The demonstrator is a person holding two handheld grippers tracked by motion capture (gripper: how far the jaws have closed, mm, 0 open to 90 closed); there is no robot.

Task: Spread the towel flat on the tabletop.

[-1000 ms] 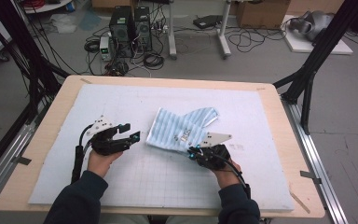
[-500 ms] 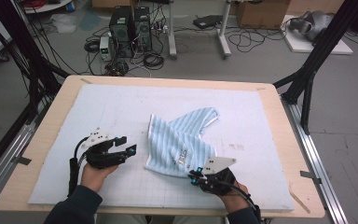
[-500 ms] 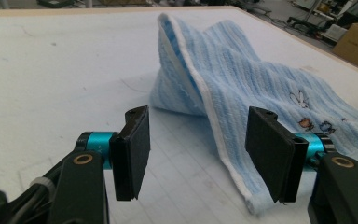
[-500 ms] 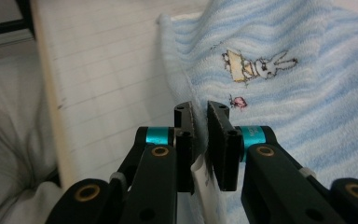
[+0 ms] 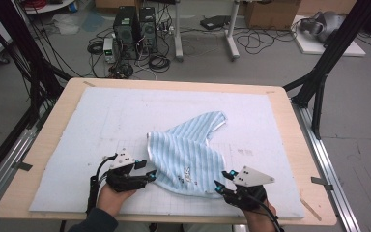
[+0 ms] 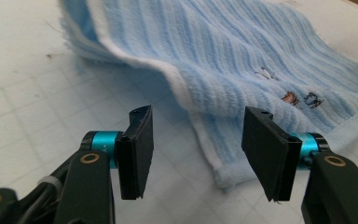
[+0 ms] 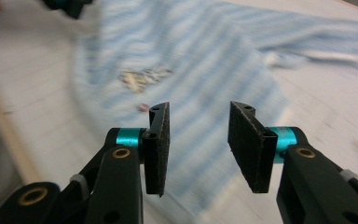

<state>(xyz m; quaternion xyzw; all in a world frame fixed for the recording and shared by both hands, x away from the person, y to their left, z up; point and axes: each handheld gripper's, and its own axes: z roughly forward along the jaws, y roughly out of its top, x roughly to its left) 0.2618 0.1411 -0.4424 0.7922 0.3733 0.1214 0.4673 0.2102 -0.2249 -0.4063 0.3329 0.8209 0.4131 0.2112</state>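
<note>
- Left gripper (image 5: pixel 150 175): held low over the near left part of the table, its jaws apart and holding nothing. They have just been closing a little, with nothing between the pads. In the left gripper view the two black pads (image 6: pixel 137 151) stand clear of each other, and the towel's near corner lies on the mat just beyond the gap.
- Right gripper (image 5: pixel 219 186): held at the near right, its jaws released and parted. They have just been opening, and no cloth sits between the pads. In the right gripper view the pads (image 7: pixel 160 147) frame the blurred striped cloth beyond them.
- Towel (image 5: pixel 188 154): light blue with white stripes, lying rumpled on the mat near the middle of the table, between the two grippers. One corner trails away toward the far right. A small embroidered figure (image 5: pixel 187 173) shows near its near edge.
- Mat (image 5: pixel 101 121): pale blue sheet with a faint grid, covering most of the table top.
- Table (image 5: pixel 58 108): wooden board whose rim shows around the mat.
</note>
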